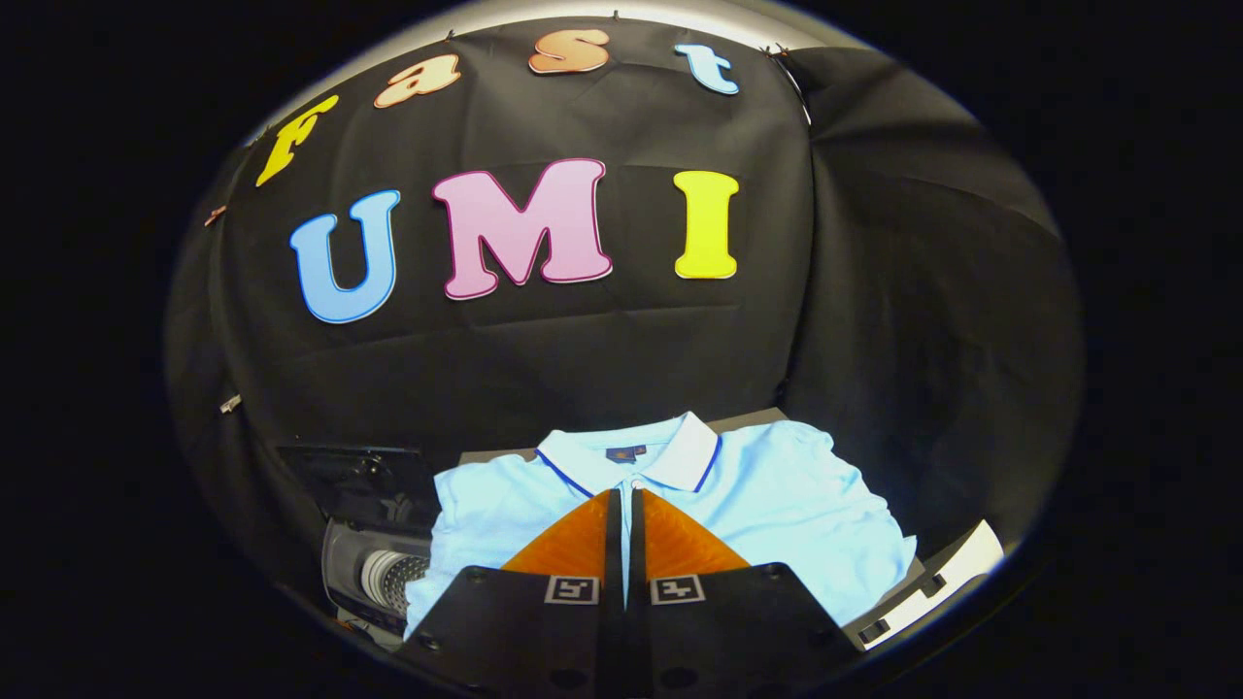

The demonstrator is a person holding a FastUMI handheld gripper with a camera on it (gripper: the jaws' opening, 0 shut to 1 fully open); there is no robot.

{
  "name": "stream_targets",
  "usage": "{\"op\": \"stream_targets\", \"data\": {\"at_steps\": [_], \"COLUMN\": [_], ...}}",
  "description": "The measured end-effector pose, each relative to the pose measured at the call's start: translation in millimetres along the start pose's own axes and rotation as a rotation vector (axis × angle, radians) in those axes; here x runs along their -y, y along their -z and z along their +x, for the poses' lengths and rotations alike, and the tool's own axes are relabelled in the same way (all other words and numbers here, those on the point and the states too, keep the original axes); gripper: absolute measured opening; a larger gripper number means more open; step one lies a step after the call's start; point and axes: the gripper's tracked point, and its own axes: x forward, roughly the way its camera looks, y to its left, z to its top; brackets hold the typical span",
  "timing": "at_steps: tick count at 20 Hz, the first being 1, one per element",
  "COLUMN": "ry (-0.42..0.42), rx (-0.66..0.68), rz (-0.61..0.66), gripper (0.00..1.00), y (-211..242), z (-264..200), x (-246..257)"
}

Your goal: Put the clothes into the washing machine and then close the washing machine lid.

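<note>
Closed hand-held gripper [626, 497] over smooth shirt [777, 505]

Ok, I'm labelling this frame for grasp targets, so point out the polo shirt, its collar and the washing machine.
polo shirt [777, 505]: gripper view, on the chest panel beside the fingers.
collar [685, 451]: gripper view, on the collar's white flap beyond the fingertips.
washing machine [393, 578]: gripper view, on the perforated drum beside the shirt.

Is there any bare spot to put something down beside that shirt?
Little: a bare table strip behind the shirt's collar. The washing machine crowds one side, a white object the other. The gripper, nearly shut, hovers over the shirt.
</note>
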Motion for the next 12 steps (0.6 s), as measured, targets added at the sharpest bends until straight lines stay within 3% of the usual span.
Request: {"op": "stream_targets", "data": {"at_steps": [9, 12], "ry": [0.017, -0.041], "rx": [-0.067, -0.112], "rz": [-0.047, -0.062], "gripper": [0.07, 0.80], "y": [23.3, 35.0], "z": [20.5, 25.8], "x": [14.6, 4.4]}}
